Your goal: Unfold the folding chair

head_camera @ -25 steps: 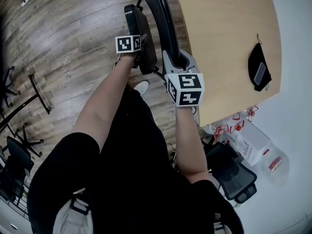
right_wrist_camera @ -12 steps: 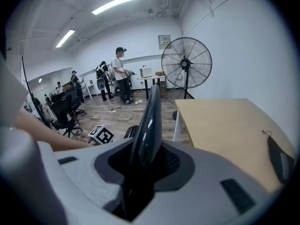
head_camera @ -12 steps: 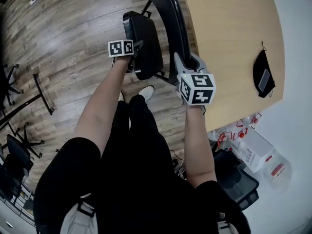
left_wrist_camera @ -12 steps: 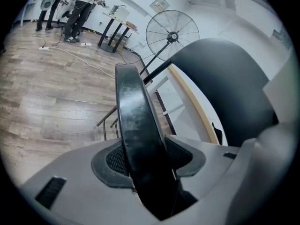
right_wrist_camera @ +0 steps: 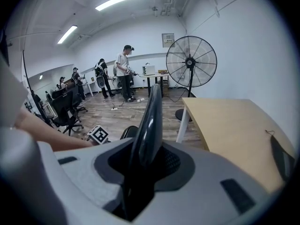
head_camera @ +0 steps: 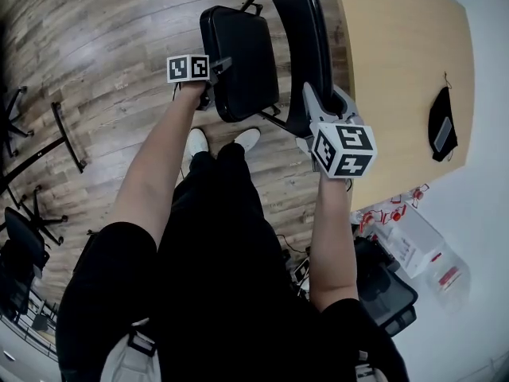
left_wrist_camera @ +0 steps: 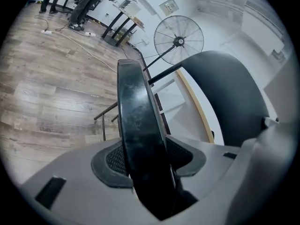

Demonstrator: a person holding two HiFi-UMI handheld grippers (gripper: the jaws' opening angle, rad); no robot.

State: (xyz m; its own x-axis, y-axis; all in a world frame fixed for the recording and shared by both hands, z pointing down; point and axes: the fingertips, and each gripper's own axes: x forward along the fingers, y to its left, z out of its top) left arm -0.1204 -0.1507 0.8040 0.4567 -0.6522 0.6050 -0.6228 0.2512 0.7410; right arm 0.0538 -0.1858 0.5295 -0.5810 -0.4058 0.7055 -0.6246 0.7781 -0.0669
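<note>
Left gripper view shows the left gripper's point(left_wrist_camera: 147, 165) pads clamped on the near edge of the chair's black seat point(left_wrist_camera: 137, 111), which runs edge-on up between them. Right gripper view shows the right gripper's point(right_wrist_camera: 140, 168) jaws set narrower, closed on the top rim of the curved backrest point(right_wrist_camera: 149, 121). Head view has the chair point(head_camera: 262, 62) on the wood floor point(head_camera: 95, 62), just beyond the person's shoes point(head_camera: 196, 142). The seat lies left of the backrest, its broad face turned up toward the camera. A table point(head_camera: 398, 70) lies right of the chair, close beside the backrest, with a black pouch point(head_camera: 442, 126) near its right edge. A fan point(right_wrist_camera: 191, 62) stands at the table's far end.
</note>
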